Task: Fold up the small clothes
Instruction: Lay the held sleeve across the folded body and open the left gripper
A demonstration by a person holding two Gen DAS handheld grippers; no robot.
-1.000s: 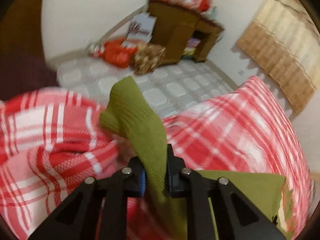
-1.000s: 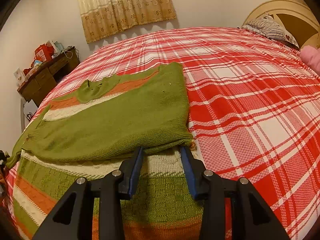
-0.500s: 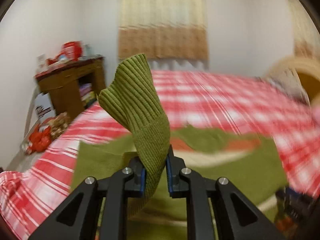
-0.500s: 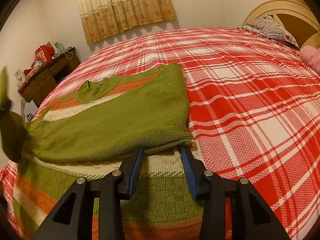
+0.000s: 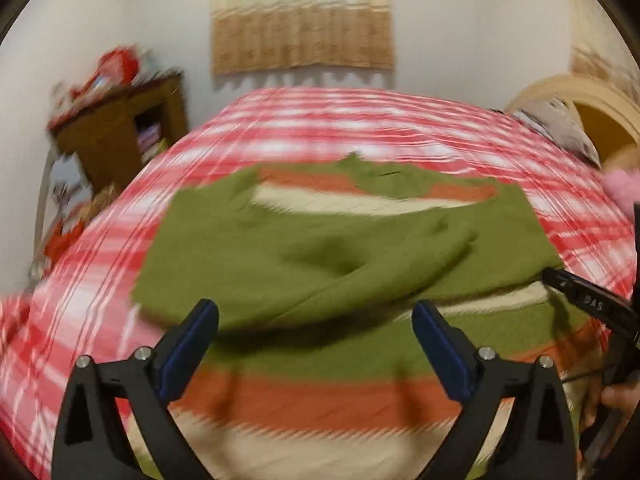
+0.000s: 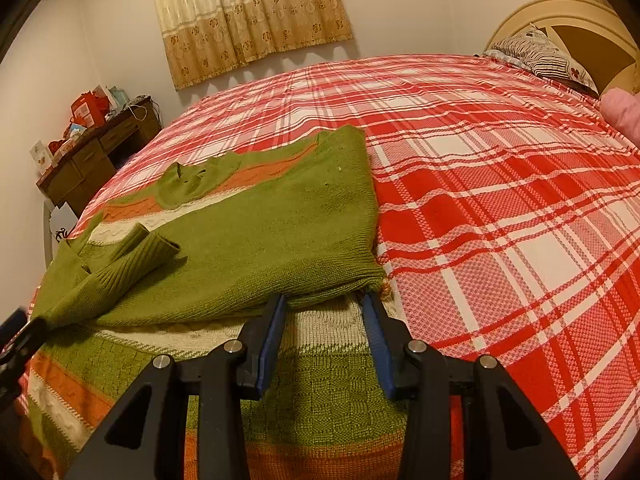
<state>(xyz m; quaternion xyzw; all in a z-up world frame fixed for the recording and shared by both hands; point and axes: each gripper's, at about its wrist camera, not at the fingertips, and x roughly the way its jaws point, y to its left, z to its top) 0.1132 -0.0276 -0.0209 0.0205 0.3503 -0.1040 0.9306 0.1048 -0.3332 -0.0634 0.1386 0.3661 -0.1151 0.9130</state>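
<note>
A bed [image 6: 500,208] with a red-and-white plaid cover fills the room, its cream arched headboard [image 6: 580,20] at the far right behind a striped pillow [image 6: 536,54]. Plain white walls [image 6: 420,0] — a beige patterned curtain [image 6: 248,12] hangs opposite. A cluttered brown desk [image 6: 96,152] stands at left.

Two wrist cameras low over the bed, both angled down toward the curtained wall.
Each looks along its own gripper from close above the sweater [image 5: 320,248]; both share the sweater, plaid bedspread [image 6: 500,200], curtain [image 6: 248,16] and wooden desk [image 5: 116,136] at left.
</note>
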